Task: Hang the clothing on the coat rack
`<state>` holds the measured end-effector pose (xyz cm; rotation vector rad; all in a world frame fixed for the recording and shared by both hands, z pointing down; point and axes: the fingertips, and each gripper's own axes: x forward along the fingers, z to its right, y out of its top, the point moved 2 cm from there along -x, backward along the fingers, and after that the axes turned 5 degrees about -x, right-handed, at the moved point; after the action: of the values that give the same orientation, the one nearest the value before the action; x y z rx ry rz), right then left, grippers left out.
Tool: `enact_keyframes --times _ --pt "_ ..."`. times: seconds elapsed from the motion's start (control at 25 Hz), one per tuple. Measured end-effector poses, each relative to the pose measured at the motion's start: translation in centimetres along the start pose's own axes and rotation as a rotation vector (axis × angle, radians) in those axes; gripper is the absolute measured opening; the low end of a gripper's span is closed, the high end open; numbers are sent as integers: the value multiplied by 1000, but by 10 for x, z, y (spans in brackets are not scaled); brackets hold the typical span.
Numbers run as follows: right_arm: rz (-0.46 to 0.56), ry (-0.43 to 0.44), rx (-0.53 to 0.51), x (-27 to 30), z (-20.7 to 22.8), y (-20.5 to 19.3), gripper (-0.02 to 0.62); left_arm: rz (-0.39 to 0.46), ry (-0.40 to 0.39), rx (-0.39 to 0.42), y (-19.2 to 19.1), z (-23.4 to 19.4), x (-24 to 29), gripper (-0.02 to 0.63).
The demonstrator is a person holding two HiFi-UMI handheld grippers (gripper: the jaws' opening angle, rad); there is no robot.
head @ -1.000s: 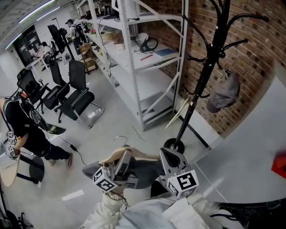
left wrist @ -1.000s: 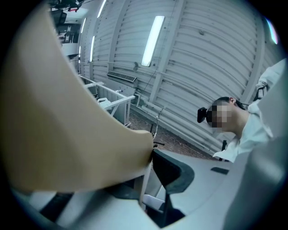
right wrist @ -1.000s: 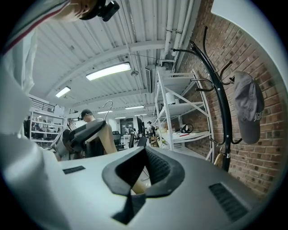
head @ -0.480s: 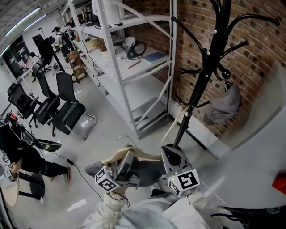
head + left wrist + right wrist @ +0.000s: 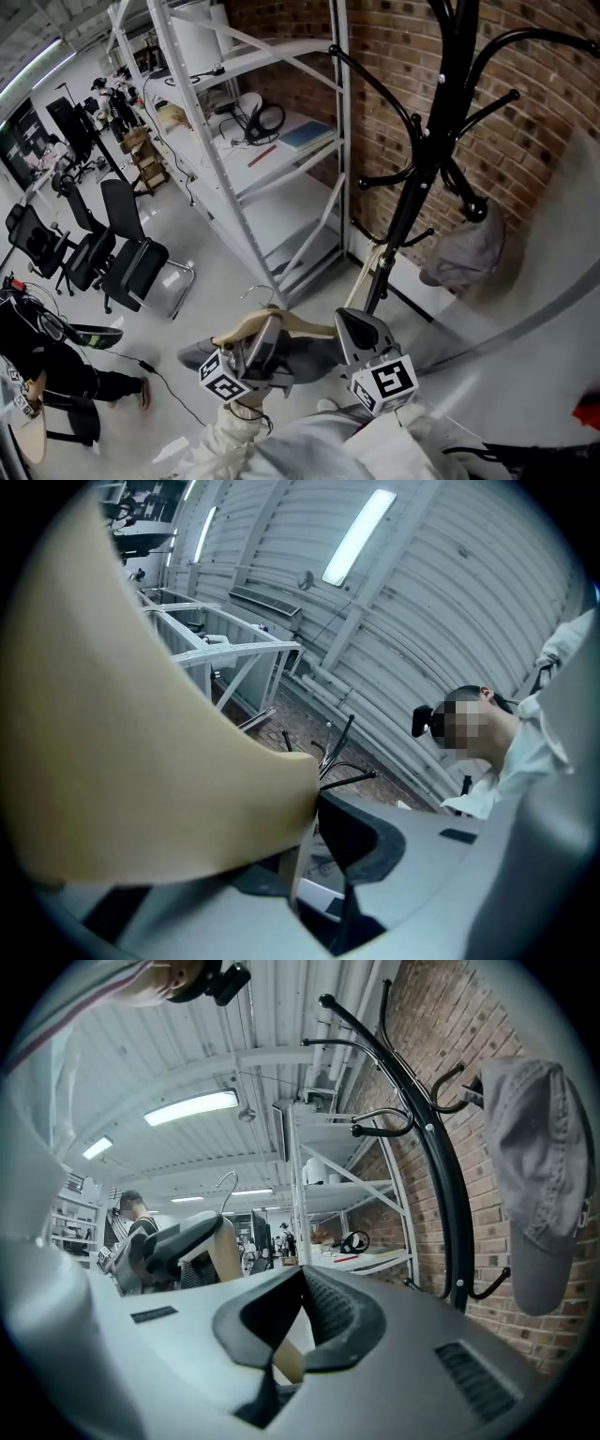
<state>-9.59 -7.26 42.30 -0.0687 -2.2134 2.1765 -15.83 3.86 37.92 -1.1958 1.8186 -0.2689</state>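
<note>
Close to the coat rack [image 5: 412, 202], step: the person is carrying the clothing [image 5: 305, 361], draped on a wooden hanger [image 5: 291, 324], toward the arms; it is not yet hung.
Next move: probably calling for lifting the wire hook [image 5: 253, 290] over a free arm, clear of the grey cap [image 5: 464, 255].
Left gripper [image 5: 265, 330]: jaws are clamping the hanger's shoulder.
Right gripper [image 5: 349, 330]: jaws, nearly together, are pinching the hanger's other end.

Red brick wall [image 5: 525, 112] at right; white metal shelving [image 5: 272, 141] beside it; pale grey floor [image 5: 216, 253]; black office chairs [image 5: 131, 253] at left; fluorescent tubes [image 5: 192, 1107] on corrugated ceiling.
</note>
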Motion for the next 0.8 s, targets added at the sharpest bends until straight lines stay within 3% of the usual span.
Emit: enact_keyframes --times 0.32,0.8 --pt "14 -65 -10 20 43 2 25 -43 -54 -33 -9 -35 43 100" --pt "-21 -268 -16 38 88 -3 25 -135 -175 -197 -16 -80 85 100"
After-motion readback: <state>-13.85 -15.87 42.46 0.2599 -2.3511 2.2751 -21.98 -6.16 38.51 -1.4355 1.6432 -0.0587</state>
